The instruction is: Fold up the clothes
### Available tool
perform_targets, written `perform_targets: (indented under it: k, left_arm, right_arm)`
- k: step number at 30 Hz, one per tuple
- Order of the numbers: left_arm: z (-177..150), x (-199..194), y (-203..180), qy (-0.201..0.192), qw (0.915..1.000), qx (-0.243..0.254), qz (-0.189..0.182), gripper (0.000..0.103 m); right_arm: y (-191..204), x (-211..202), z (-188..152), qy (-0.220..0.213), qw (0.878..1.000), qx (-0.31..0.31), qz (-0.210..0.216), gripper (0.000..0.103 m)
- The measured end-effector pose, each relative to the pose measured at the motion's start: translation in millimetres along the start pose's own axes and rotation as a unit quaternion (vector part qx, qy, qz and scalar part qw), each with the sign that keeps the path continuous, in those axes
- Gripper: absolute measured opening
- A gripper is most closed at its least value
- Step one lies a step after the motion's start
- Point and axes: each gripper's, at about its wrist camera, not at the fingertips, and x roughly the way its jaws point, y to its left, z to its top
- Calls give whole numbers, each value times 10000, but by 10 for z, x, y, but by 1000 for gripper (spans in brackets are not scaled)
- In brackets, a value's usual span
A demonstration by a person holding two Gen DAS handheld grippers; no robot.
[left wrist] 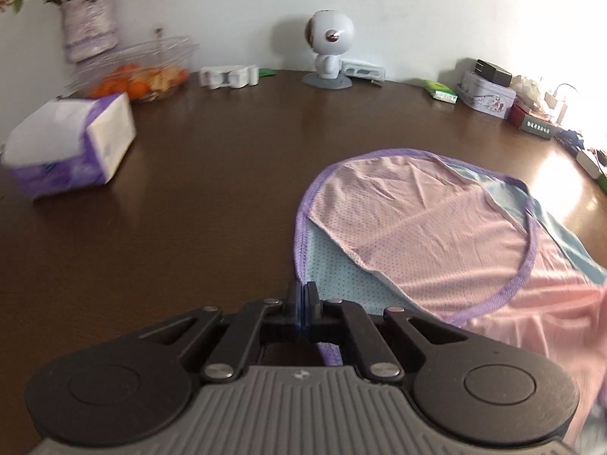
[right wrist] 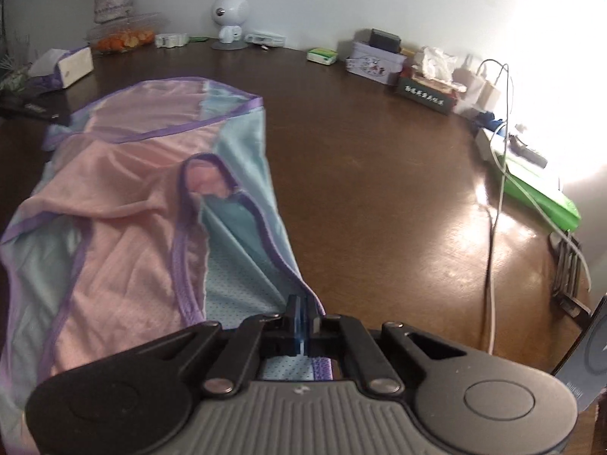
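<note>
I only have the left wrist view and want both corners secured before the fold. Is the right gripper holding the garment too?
Observer: Yes. The right gripper is shut on the purple-trimmed edge of the pink and blue garment, just as the left gripper is on its side.
Operator: Anything close to the right gripper I can't see?
Observer: A white cable trails across the table just to its right, apart from the cloth.
Operator: What is past that cable?
Observer: A green flat item lies at the table's right edge, in strong glare.

Bare table (left wrist: 212, 197) ahead — tissue pack (left wrist: 72, 144) left, clutter along the wall.
</note>
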Motion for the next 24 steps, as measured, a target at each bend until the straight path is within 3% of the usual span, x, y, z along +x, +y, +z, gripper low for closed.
perform_targets:
  k: [3,4,7,8,9,11,12,14,17,19,20,21,24]
  left_arm:
    - [-336,-352,109,-31,9999,-118,119,3]
    - [-385,-439,120,-104,9998,-80,153,3]
    - [-386,-654,96,-444,9989,114,-94,10]
    - [-357,-660,71,-478,9980,215,-348,28]
    - [-327,-656,42,-495,9963,325,-624,57]
    - [-339,-588,-86,-366,9915,721,-1022,67]
    - [-349,-551,-153,-293,9878,927,-1212,67]
    - [-383,-476,-236,-102,9855,1216,-1181,66]
    - [-447,-411,-199,41,9832,1362,-1214,51]
    - [-473,-415,-141,93,9829,1342,-1255,41]
    - [-481,-430,-114,153,9831,1297,-1286,28]
    - [-490,-444,-88,217,9831,1249,-1320,21]
    - [-582,-539,-41,353,9811,1187,-1484,20]
  right_arm:
    - [-41,57,116,-126,9999,87,-63,0]
    - [-33,31,145,-211,9997,109,-40,5]
    - [98,-189,163,-495,9982,134,296,12]
    - [165,-258,144,-545,9973,135,477,14]
    - [238,-319,113,-571,9960,125,669,22]
    - [427,-405,-27,-480,9927,29,1104,31]
    - [526,-455,-123,-449,9911,-42,1251,32]
    - [675,-562,-318,-436,9899,-80,1344,36]
    - [799,-701,-559,-420,9896,-3,1374,39]
    - [812,-717,-665,-348,9918,33,1231,32]
    - [800,-695,-697,-258,9933,38,1124,24]
    - [765,-686,-719,-239,9943,54,1041,9]
    - [591,-664,-720,-145,9962,80,860,7]
